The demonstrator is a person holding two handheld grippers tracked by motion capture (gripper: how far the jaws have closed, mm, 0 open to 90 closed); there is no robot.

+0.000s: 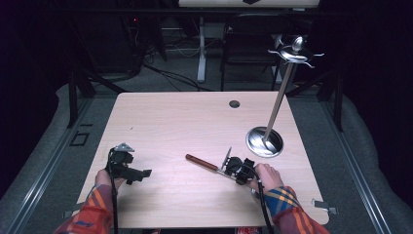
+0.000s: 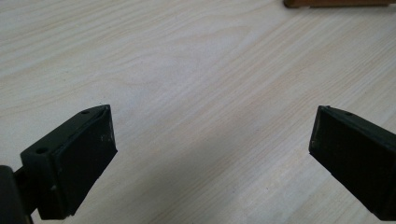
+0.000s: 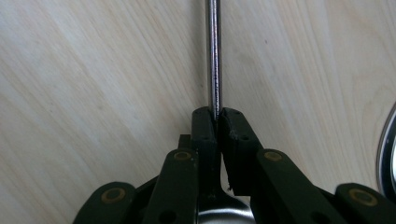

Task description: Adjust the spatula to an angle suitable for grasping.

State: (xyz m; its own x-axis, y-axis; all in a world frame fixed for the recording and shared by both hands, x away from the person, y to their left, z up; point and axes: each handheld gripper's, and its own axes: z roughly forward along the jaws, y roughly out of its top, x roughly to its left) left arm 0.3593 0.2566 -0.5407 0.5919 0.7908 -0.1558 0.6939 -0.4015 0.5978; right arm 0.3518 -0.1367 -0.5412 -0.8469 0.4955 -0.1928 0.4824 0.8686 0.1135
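Table (image 1: 175,122) near its front edge carries our utensil (image 1: 202,163), its wooden handle pointing away from our right gripper (image 1: 233,166), which pinches the metal shaft (image 3: 214,56). Our left gripper (image 1: 141,173) sits spread by the front left corner, touching nothing.
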